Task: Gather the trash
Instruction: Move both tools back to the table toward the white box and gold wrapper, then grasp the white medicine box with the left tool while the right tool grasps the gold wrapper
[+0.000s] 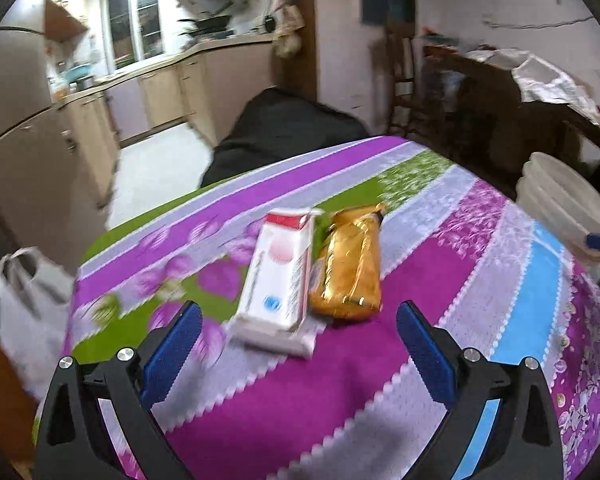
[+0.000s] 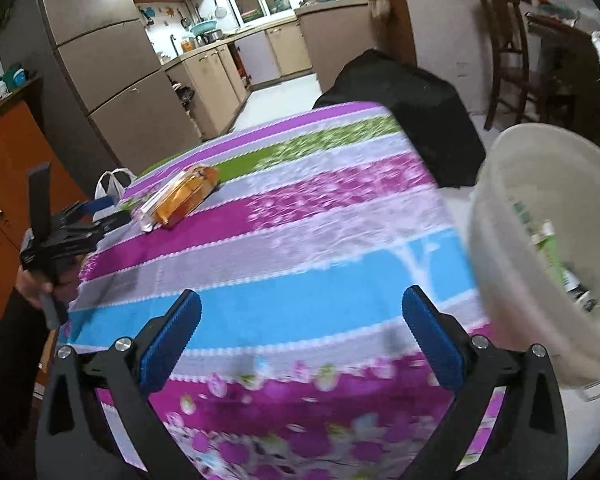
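Left gripper (image 1: 300, 320) is gaping wide and empty over the white carton (image 1: 276, 276) and gold wrapper (image 1: 350, 268) lying side by side mid-frame; closing carelessly risks pinching both or shoving the wrapper. Right gripper (image 2: 302, 320), equally wide, is hovering near the pale bucket (image 2: 500, 240) at right, risking a knock.

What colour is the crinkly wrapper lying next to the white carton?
Shiny golden-orange wrapper, beside the white carton with a red top; clearest in the left wrist view.

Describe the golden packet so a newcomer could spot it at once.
Start at the striped floral tablecloth. Near its middle, two pieces of trash lie side by side. The golden packet is the crinkled, shiny foil one, right of the flat white carton in the left wrist view.
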Motion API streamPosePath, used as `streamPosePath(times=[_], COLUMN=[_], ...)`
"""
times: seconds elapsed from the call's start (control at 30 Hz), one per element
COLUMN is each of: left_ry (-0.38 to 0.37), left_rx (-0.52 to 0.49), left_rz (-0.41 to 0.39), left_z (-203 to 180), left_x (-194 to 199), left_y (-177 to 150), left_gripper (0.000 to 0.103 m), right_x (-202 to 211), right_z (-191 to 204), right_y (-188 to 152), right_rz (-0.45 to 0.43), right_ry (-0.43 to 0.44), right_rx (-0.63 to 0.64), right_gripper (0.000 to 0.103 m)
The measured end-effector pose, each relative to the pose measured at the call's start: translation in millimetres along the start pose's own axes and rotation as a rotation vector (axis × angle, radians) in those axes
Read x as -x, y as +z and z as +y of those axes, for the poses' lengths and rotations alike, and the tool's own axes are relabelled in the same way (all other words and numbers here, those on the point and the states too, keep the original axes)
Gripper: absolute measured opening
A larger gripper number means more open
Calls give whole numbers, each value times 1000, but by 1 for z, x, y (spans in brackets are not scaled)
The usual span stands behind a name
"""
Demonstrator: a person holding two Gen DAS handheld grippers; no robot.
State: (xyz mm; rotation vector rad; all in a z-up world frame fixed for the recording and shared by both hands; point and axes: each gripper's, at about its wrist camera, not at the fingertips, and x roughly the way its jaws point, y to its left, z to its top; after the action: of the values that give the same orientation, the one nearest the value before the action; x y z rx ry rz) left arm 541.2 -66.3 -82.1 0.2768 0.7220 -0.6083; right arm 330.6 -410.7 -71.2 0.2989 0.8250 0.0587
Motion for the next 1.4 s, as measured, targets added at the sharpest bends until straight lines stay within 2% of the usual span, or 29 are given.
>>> streamPosePath(times=[0.1, 0.23, 0.27, 0.3, 0.4, 0.47, 0.57, 0.67, 0.7, 0.8, 0.9, 0.97, 1.0, 1.07, 1.13, 1.17, 1.2, 1.3, 1.4], left_ry=[7, -4, 9, 15, 6, -7, 35, 165, 205, 247, 280, 292, 307, 316, 313, 314, 314, 300, 278], left_rx=[45, 100, 98, 108, 175, 214, 249, 297, 337, 452, 514, 518, 511, 501, 502, 503, 501, 498, 487], left_rz=[10, 85, 112, 123, 116, 109, 81, 37, 23, 2, -14, -20, -23, -31, -33, -31, -28, -27, -31], left_z=[17, 26, 25, 28, 37, 41, 40, 39, 41, 50, 56, 54, 52, 51, 49, 49, 47, 39, 29], left_x=[-29, -66, -76, -83, -87, -80, -57, -23, -8, 24, 50, 63, 69, 77, 82, 84, 84, 84, 86], left_y=[15, 22, 21, 19, 19, 16, 2, -17, -26, -48, -64, -73, -74, -77, -79, -79, -80, -80, -78], left_gripper=[97, 92, 86, 85, 52, 50, 49, 49, 49, 49, 49, 49, 49, 49, 49, 49, 49, 49, 49], right_x=[-12, -22, -24, -26, -33, -38, -51, -68, -76, -102, -139, -163, -171, -190, -199, -198, -196, -186, -159], right_z=[16, 36, 38, 41, 50, 58, 79, 102, 112, 135, 153, 161, 164, 173, 183, 187, 189, 182, 156], right_y=[-1, 0, 2, 5, 14, 20, 33, 46, 50, 58, 66, 69, 69, 67, 64, 64, 63, 57, 45], right_rz=[21, 39, 39, 36, 30, 27, 27, 21, 20, 25, 51, 61, 67, 78, 58, 54, 53, 77, 93], right_ry=[13, 35, 37, 39, 57, 65, 86, 104, 109, 100, 35, -30, -50, -144, -243, -269, -271, -225, -114], right_rx=[8, 40, 46, 50, 66, 81, 127, 133, 122, 88, 18, -41, -50, -40, 38, 60, 96, 172, 198], right_gripper=[97, 97, 97, 97, 97, 96, 88, 87, 87, 87, 87, 87, 87, 88, 83, 63, 55, 47, 44])
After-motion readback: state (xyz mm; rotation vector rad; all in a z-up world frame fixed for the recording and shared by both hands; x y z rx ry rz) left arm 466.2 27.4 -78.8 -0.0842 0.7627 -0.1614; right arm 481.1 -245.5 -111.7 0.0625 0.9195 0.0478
